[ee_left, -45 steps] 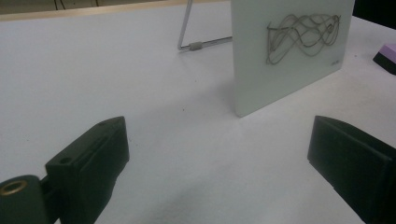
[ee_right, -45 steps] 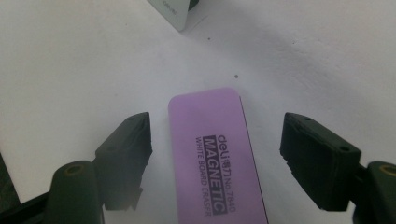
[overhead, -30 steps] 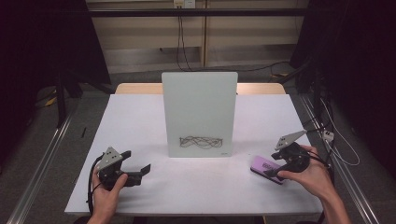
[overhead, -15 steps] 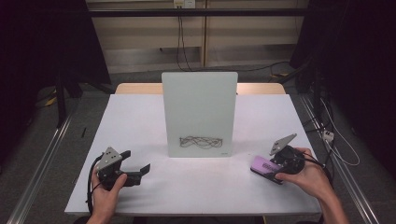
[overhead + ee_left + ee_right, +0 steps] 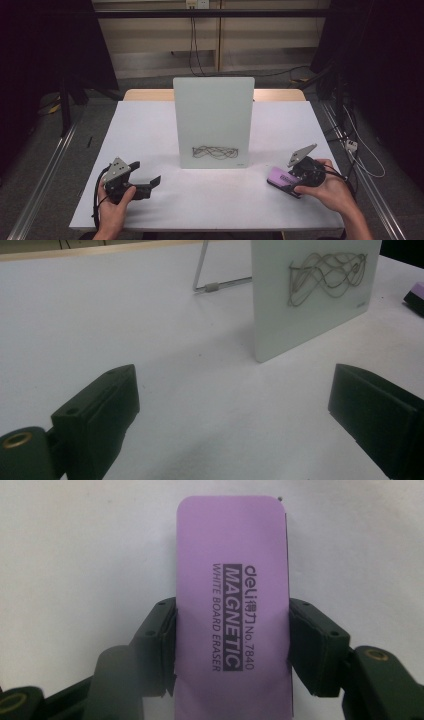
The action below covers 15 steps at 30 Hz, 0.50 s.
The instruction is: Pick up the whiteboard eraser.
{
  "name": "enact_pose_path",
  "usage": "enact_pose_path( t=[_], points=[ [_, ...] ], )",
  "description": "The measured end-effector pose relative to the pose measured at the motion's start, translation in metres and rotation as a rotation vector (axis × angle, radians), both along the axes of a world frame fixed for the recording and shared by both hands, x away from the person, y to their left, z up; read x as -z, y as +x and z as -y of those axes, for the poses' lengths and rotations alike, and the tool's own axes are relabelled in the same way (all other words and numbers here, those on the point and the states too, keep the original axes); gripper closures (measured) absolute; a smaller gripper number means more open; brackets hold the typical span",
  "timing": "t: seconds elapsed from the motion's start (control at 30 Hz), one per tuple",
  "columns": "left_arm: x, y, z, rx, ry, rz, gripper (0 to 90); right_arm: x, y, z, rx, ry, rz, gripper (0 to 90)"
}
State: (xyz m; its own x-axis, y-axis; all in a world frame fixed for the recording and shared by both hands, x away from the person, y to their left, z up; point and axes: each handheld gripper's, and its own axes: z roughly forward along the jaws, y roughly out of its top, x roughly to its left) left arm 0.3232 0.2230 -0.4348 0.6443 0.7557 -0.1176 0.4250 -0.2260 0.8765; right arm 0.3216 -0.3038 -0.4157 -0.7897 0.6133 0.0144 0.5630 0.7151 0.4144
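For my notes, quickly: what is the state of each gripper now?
Left gripper: open, holding nothing.
Right gripper: jaws just closed, shut on the purple eraser.

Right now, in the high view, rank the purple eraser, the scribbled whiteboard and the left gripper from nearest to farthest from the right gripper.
1. Purple eraser: clamped between the jaws of the right gripper, at the table's right front.
2. Whiteboard: standing upright at the table's middle, with its scribble near the bottom edge.
3. Left gripper: across the table at the left front, jaws open.
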Motion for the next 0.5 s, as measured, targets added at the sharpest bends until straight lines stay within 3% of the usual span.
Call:
enact_pose_path(
  t=[0.3,0.5],
  points=[
    [0.001,0.001,0.000,0.004,0.005,-0.003,6.1,-0.010,0.001,0.003,0.067,0.149,0.096,41.3],
    [0.001,0.001,-0.001,0.006,0.010,-0.003,6.2,-0.013,0.003,-0.004,0.076,0.187,0.151,41.4]
  ],
)
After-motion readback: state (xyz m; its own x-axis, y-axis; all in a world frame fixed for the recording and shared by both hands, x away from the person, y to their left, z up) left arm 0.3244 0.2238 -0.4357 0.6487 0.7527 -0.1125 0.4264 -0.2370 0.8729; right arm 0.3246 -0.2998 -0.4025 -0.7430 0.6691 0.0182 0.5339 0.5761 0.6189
